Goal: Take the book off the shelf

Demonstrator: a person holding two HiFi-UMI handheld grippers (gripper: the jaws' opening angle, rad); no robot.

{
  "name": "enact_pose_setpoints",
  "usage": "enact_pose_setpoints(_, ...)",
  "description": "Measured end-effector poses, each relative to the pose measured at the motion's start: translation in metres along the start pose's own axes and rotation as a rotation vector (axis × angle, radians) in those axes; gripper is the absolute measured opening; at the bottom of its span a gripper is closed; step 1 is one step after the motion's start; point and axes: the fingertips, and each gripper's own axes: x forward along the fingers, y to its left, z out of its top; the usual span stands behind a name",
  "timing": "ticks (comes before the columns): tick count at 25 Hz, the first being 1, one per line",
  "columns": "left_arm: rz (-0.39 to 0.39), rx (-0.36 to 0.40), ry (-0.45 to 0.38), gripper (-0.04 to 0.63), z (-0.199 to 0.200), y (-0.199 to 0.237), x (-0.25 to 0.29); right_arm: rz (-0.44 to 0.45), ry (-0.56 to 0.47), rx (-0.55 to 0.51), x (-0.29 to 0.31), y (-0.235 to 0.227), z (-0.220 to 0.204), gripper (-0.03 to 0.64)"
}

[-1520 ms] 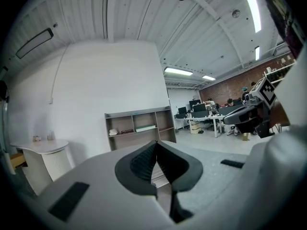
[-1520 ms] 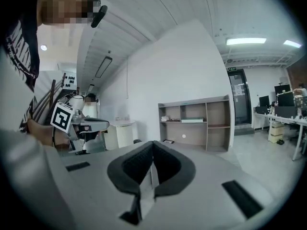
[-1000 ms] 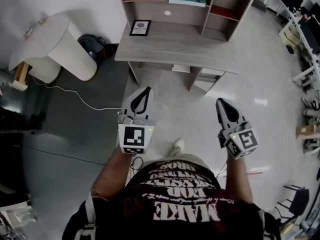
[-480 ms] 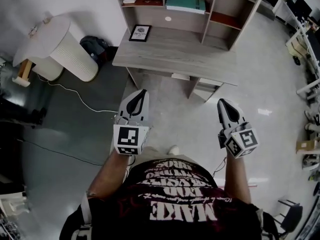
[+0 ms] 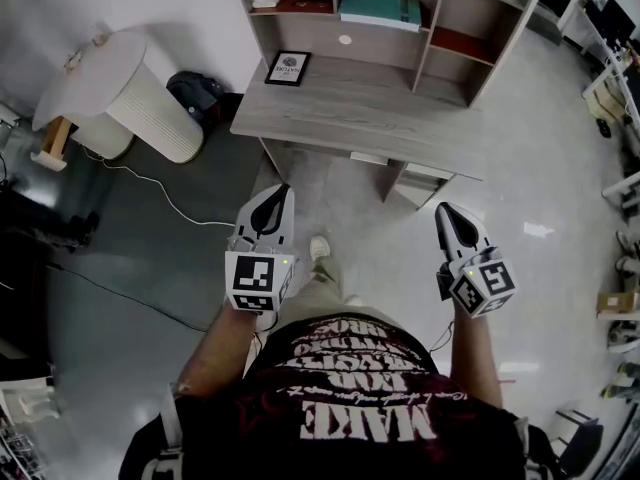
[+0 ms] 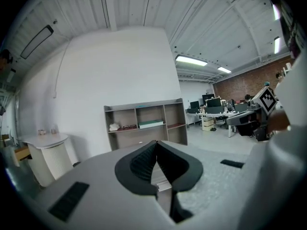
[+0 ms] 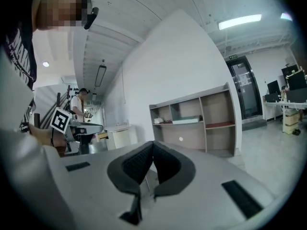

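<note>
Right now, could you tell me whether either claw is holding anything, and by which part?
Nothing is held: the left claw and right claw are shut and empty; the book lies on the shelf.

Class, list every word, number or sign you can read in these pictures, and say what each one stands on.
"MAKE", upside down, on the shirt; its other lines are too blurred to read.
Print in the frame on the desk: too small to read.
The green sign above the door: too small to read.
The book: no text legible.
</note>
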Motion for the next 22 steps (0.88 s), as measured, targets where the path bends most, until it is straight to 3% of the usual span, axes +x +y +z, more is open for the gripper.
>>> enact_pose_setpoints(8, -0.001, -0.044, -0.008, 0.008, 0.002, 0.018, 0.037, -0.011, 0.008, -0.002, 0.027, -0.021, 0.005, 0.003)
enact_pose_setpoints(22, -0.031, -0.029, -0.026, 0.008, 0.021, 0.048, 0.114, -0.05, 0.003, -0.011, 0.093, -0.061, 0.035, 0.003)
